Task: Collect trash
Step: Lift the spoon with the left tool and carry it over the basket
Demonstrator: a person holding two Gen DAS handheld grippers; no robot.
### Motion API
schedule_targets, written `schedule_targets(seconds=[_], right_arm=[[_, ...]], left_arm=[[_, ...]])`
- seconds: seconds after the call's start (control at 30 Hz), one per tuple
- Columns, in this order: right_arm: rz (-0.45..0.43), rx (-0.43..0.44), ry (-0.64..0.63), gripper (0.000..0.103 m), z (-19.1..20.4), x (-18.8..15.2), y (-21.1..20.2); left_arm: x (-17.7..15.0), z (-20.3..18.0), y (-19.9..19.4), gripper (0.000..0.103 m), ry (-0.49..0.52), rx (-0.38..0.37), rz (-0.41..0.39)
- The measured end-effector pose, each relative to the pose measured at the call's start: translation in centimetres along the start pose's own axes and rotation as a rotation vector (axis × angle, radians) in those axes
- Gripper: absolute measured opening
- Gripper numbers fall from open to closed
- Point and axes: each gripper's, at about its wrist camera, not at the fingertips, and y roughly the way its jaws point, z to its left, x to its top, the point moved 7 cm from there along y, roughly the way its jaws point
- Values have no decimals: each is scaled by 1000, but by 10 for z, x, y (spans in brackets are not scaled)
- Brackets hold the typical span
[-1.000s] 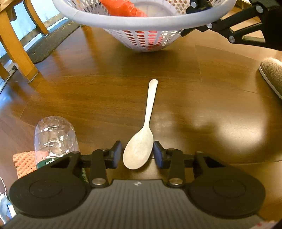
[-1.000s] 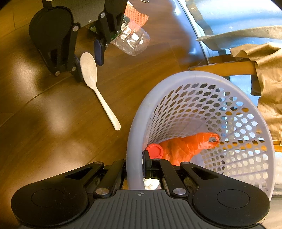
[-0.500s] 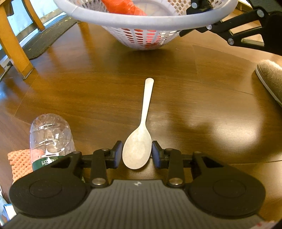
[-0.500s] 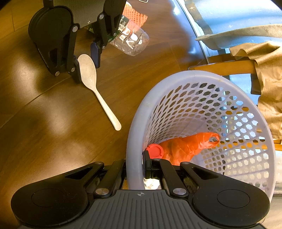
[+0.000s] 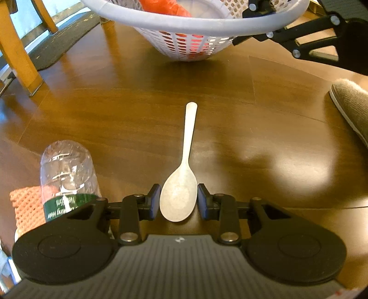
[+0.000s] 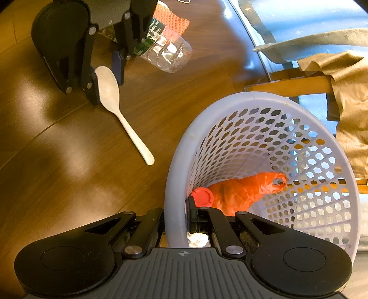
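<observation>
Left gripper (image 5: 178, 202): we found it low over the wooden floor (image 5: 138, 110), its 2 fingers spread on either side of the bowl of the white spoon (image 5: 181, 184); a thin gap showed at each side, so it was released, not yet clamped.
Spoon: it lay flat on the floor, bowl between the left gripper's fingers, handle pointing away toward the basket (image 5: 207, 20).
Right gripper (image 6: 176, 218): we saw it clenched on the basket's rim, 1 finger outside the wall and 1 inside.
Basket: white, perforated plastic, tipped so that its mouth faced the right wrist camera; in the left wrist view its base touched the floor beyond the spoon's handle tip.
Basket contents: an orange plastic bag (image 6: 243, 191) and a red round cap (image 6: 202, 196) lay inside, just beside the right gripper's inner finger; a crumpled white scrap (image 6: 197, 239) sat near the rim.
Bottle (image 5: 66, 174): clear plastic with a green label, on its side just left of the left gripper.
Orange mesh (image 5: 25, 207): a netted piece lay under and behind the bottle.
Edges: we noted a wooden chair leg (image 5: 16, 50) far left and a grey slipper (image 5: 352, 108) at right.
</observation>
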Motion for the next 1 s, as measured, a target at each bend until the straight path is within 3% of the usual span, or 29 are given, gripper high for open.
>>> schedule_targets(seconds=[0.27,0.63,0.8,1.0], right_arm=[[2,-1,3,0,-1,1,0],[7,0,4,0,-4,2,2],[7,0,3,0,-4,2,2],[7,-1,0,0,-4,3,2]], left_arm=[[-7,5,-24,29,-37,22,27],[-4,24,-71,29,-97,95,-6],[4,40,-99,29,-132,134,-40],[31,53,-141,29,-142,170,-140]])
